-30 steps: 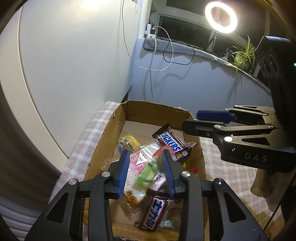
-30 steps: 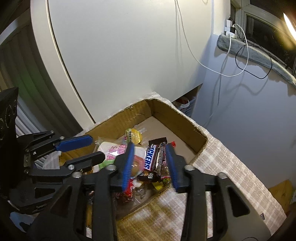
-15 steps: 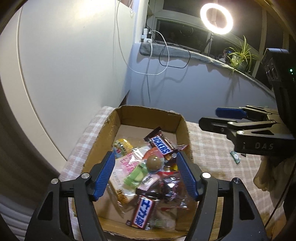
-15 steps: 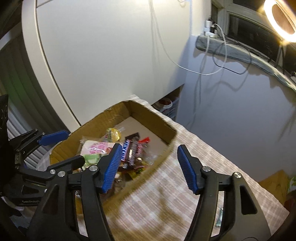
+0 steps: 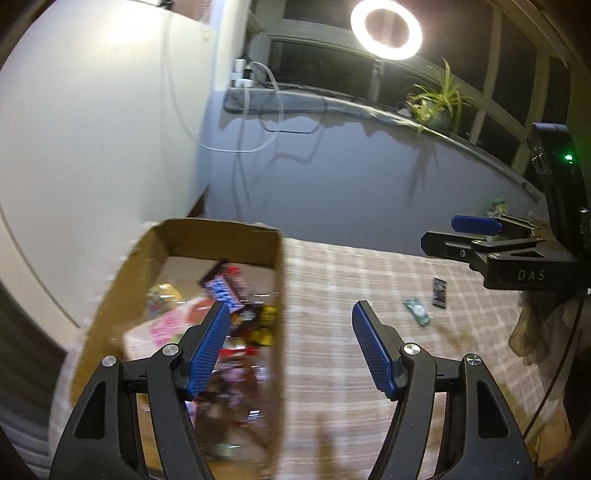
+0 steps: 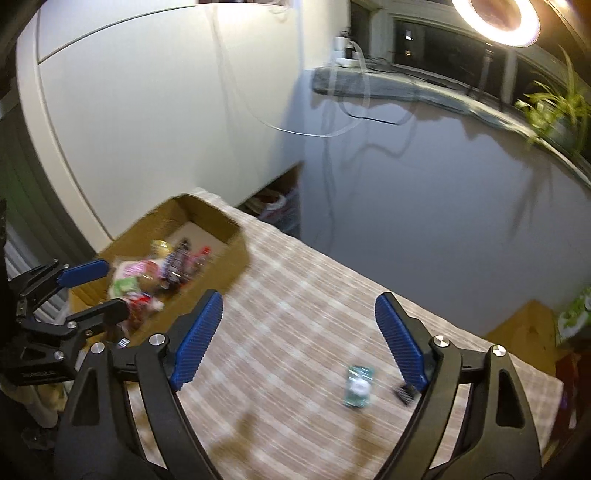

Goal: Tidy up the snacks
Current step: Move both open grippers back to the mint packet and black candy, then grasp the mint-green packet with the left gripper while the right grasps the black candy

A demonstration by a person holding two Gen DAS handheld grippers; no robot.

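A cardboard box [image 5: 221, 236] [image 6: 236, 254] full of wrapped snacks, among them a blue-and-brown Snickers bar [image 5: 221, 291], stands at the table's left end. My left gripper [image 5: 290, 310] is open and empty, straddling the box's right wall from above. My right gripper [image 6: 299, 297] [image 5: 439, 229] hovers over the checked cloth with nothing between its jaws, which are opening. Two loose snacks lie on the cloth: a green packet [image 6: 357, 386] [image 5: 417, 312] and a small dark packet [image 6: 404, 393] [image 5: 439, 293] just inside the right gripper's right finger. The left gripper [image 6: 107, 288] also shows beside the box.
The checked tablecloth [image 6: 295, 332] covers the table up to a grey wall. A white cabinet front [image 5: 92, 147] rises behind the box. On the sill are a ring light [image 5: 386, 29], a potted plant [image 5: 439, 103] and a trailing cable [image 5: 236, 147]. A cloth [image 5: 535, 332] hangs at right.
Both grippers have opened wide and swung right, away from the snacks in the box and out over the cloth. The two loose packets have come into view.
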